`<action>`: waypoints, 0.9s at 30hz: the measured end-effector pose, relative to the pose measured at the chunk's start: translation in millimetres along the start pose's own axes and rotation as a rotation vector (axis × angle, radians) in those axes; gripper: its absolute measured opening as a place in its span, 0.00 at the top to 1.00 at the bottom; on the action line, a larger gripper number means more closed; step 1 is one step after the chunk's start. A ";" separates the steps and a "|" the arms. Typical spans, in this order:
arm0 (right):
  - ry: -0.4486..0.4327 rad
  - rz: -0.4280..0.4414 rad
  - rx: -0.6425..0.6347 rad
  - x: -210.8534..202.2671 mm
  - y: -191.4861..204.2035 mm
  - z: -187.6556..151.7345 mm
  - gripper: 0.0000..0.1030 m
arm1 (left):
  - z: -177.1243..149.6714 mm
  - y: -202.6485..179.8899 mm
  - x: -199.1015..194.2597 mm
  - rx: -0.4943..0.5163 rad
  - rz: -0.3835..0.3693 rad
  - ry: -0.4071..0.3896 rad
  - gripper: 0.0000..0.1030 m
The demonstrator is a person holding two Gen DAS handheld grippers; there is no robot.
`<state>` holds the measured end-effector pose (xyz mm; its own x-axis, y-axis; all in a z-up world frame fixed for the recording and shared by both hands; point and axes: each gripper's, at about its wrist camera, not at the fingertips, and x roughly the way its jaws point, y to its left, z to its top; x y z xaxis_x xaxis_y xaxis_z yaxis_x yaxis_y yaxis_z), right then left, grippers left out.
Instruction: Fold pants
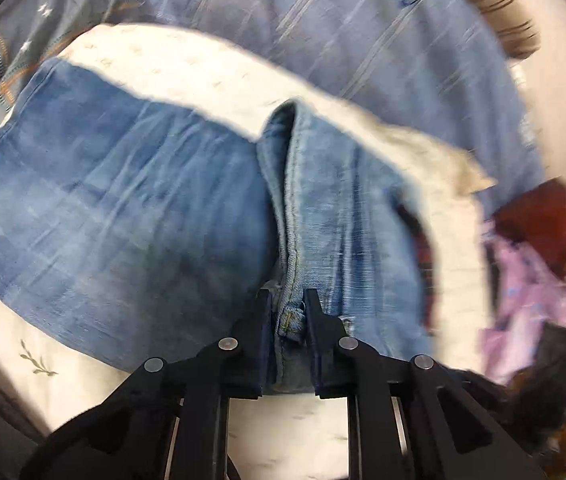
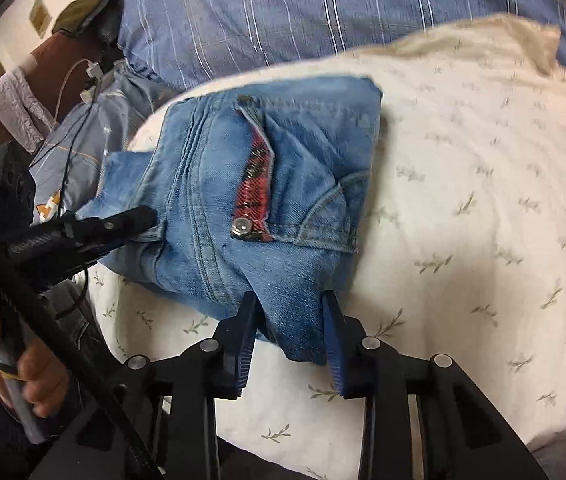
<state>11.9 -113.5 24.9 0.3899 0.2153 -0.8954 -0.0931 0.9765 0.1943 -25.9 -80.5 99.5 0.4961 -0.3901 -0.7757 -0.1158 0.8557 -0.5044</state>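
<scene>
Closest to you, your right gripper [image 2: 289, 332] is pinched on a corner flap of the jeans [image 2: 267, 184] and your left gripper [image 1: 289, 320] is nipped narrow on a seam at their other end, so they stretch sideways between your hands across the white pillow [image 2: 463, 200], with bare room rightward.

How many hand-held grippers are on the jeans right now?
2. The left hand-held gripper pinches a seamed edge at the jeans' left side; the right hand-held gripper straddles a fold at their near edge.
</scene>
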 end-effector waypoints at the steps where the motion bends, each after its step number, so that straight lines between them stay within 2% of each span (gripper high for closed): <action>1: 0.019 -0.009 -0.008 7.6 1.0 -0.8 0.58 | 0.0 0.3 2.2 -0.007 0.008 -0.008 0.84; 3: 0.006 -0.008 -0.007 10.5 0.3 1.4 0.53 | 0.2 -6.5 -2.9 -0.002 -0.003 -0.035 0.85; 5: -0.051 0.067 0.029 -4.1 -4.4 3.4 0.48 | -0.6 -14.6 -7.5 0.033 0.021 -0.068 0.84; 6: -0.085 0.103 0.050 -10.9 -8.4 4.1 0.42 | -0.8 -13.6 -8.7 0.039 0.029 -0.073 0.83; 8: -0.178 0.176 0.095 -28.8 -14.3 4.4 0.38 | -2.1 -11.0 -15.0 0.026 0.046 -0.116 0.76; 9: -0.211 0.186 0.105 -34.4 -15.1 3.7 0.31 | -2.3 -6.7 -21.9 0.027 0.060 -0.146 0.73; 10: -0.239 0.193 0.110 -38.2 -14.7 3.3 0.27 | -2.7 -4.9 -30.3 0.026 0.086 -0.188 0.66; 11: -0.264 0.194 0.106 -41.8 -13.0 1.5 0.27 | -2.9 -4.4 -35.8 0.024 0.111 -0.224 0.57; 13: -0.267 0.186 0.092 -40.4 -6.4 2.2 0.26 | -1.1 0.9 -45.4 0.003 0.157 -0.275 0.47; 17: -0.247 0.224 0.063 -31.4 16.0 6.0 0.26 | -0.5 32.1 -58.6 -0.137 0.149 -0.291 0.46; 20: -0.218 0.265 0.025 -17.2 48.4 22.1 0.25 | -2.1 68.5 -74.3 -0.284 0.145 -0.312 0.47; 22: -0.212 0.293 0.025 -7.5 67.0 31.8 0.25 | -2.7 85.8 -83.1 -0.345 0.154 -0.321 0.45; 24: -0.192 0.349 0.027 7.8 89.0 39.3 0.25 | -2.9 98.7 -89.4 -0.390 0.161 -0.301 0.45; 27: -0.167 0.381 0.002 25.1 114.4 35.6 0.25 | -3.9 119.5 -87.4 -0.486 0.166 -0.270 0.45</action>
<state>43.7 3.9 39.0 0.4709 0.5593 -0.6822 -0.2574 0.8268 0.5002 -86.5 54.6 105.5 0.6324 -0.1091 -0.7669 -0.5607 0.6186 -0.5504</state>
